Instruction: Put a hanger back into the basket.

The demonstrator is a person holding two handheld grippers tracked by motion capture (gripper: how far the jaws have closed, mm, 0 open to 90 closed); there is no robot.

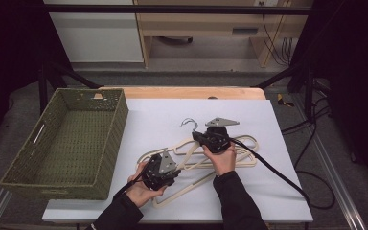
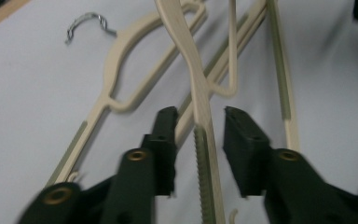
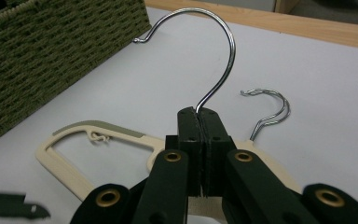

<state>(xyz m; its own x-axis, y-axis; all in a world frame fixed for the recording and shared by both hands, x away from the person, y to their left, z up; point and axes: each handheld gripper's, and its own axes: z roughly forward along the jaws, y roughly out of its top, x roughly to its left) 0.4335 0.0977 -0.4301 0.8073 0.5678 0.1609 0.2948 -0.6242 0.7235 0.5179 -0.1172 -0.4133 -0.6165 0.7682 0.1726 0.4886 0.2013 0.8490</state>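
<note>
Landmark: the green woven basket (image 1: 67,143) stands at the left end of the white table (image 1: 163,115); every place below is told from it.
Hangers: a loose pile of cream hangers (image 1: 199,160) lies flat on the table to the right of the basket, well apart from it, arms crossing one another.
Right gripper (image 3: 199,114): farther from the basket than the left one, at the far side of the pile; its jaws are pressed together on the stem of a metal hook (image 3: 214,60), which curves up and toward the basket.
Second hook (image 3: 268,109): lies on the table just beside the clamped one, on the side away from the basket.
Left gripper (image 2: 200,133): nearer the basket, at the near side of the pile; its jaws stand apart on either side of a hanger arm (image 2: 204,140) with a ridged grey strip, and the pads do not press on it.
Hands: each holds its gripper from the near edge of the table, right of the basket.
</note>
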